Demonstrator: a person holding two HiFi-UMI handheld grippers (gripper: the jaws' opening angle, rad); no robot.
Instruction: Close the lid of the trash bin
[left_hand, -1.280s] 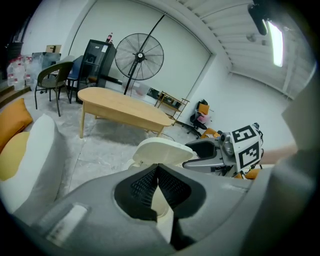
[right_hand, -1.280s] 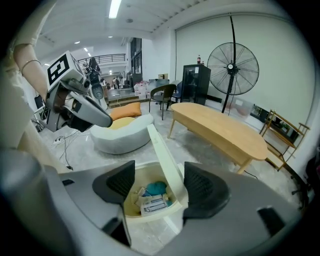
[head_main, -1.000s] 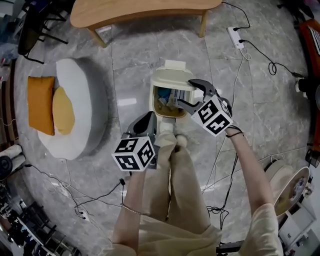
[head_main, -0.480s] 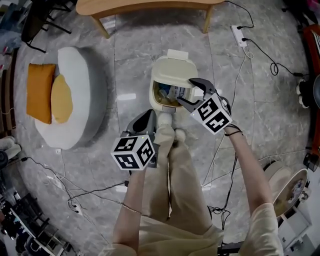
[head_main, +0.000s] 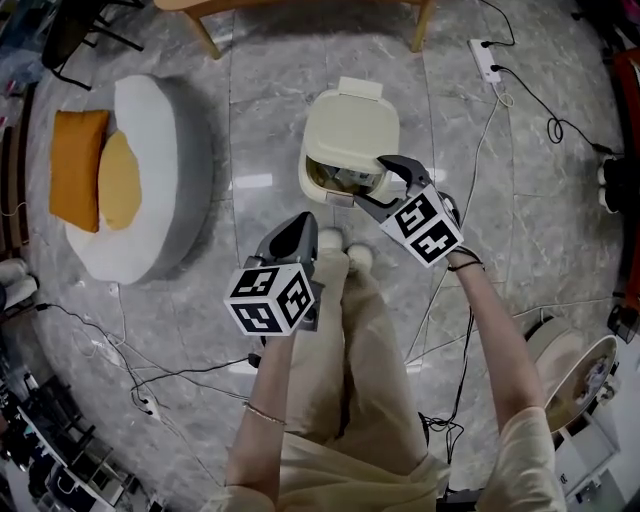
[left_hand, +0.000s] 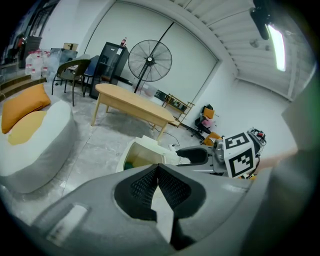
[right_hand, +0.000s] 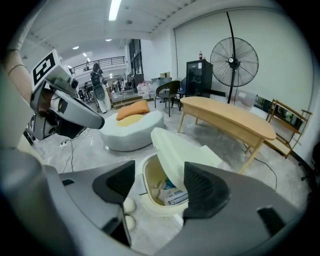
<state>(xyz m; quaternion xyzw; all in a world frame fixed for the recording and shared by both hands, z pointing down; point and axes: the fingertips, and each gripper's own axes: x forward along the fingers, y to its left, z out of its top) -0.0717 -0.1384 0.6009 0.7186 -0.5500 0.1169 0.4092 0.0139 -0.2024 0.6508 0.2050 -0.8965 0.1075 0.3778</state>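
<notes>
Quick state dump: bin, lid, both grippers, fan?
lid: partly raised, tilted over the opening, not shut
trash bin: upright, rubbish visible inside
left gripper: jaws together, empty
right gripper: jaws apart, empty
fan: upright; can't tell whether it is running

Trash bin (head_main: 307, 185) is set on the floor (head_main: 270, 100), lid (head_main: 352, 128) tilted over it, litter (right_hand: 170, 192) inside. Pouf (head_main: 165, 150) bearing two cushions (head_main: 78, 170) is placed left; table (right_hand: 225, 117) is seen behind.
</notes>
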